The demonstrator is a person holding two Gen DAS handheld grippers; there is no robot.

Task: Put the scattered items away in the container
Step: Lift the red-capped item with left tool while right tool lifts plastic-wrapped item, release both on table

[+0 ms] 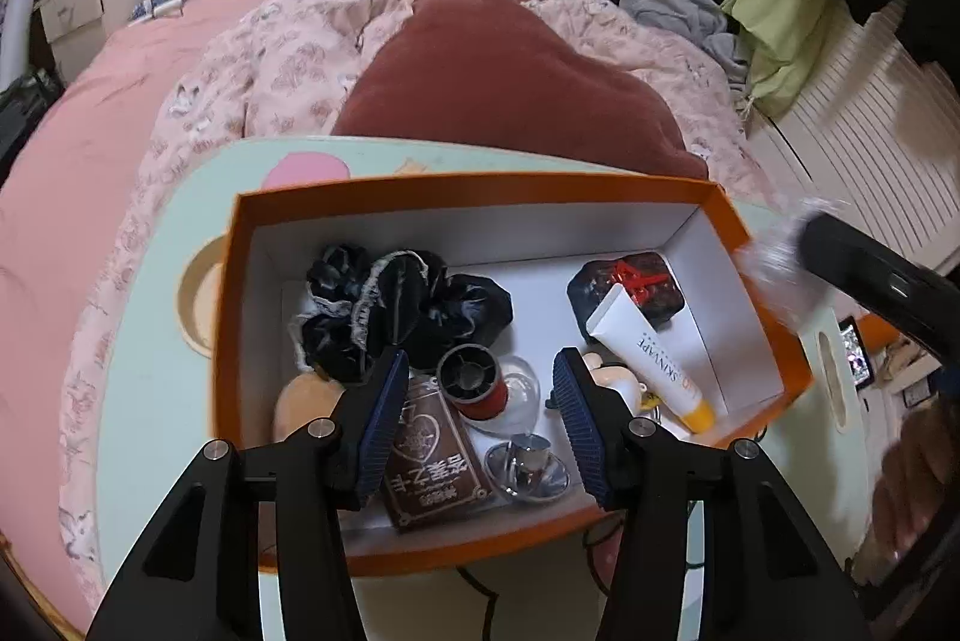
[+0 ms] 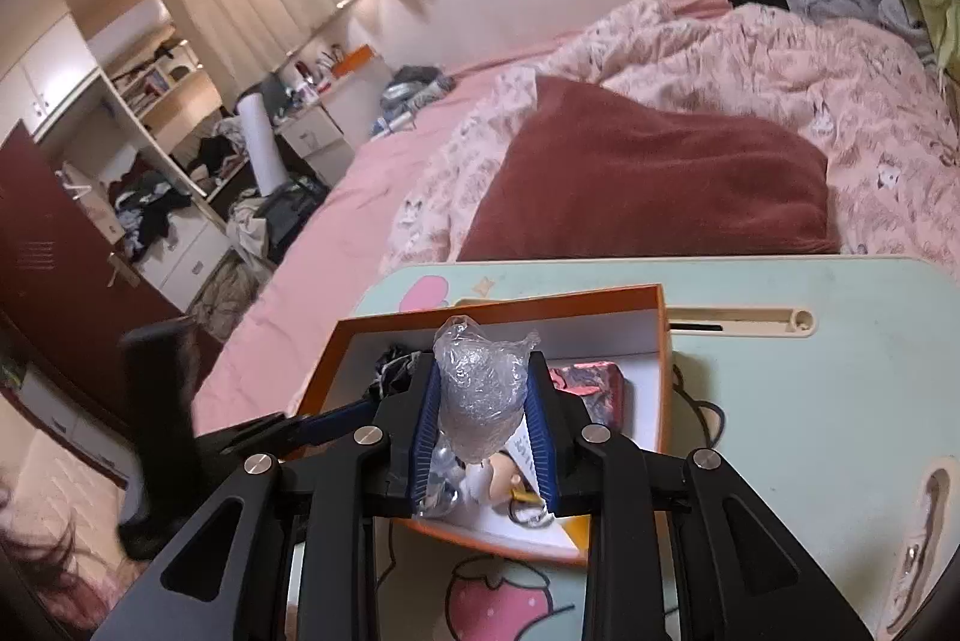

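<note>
An orange box with a white inside stands on a mint lap table. In it lie black scrunchies, a white tube, a brown card pack, a red spool and a shiny metal piece. My left gripper hovers open over these, its pads touching nothing. My right gripper is shut on a crumpled clear plastic bundle, held above the near part of the box. In the left wrist view the bundle shows as a blur at the box's right rim.
A bed with a pink sheet, a patterned quilt and a maroon pillow lies just beyond the table. A black cable runs along the table beside the box. Cluttered shelves and a door stand at the far left.
</note>
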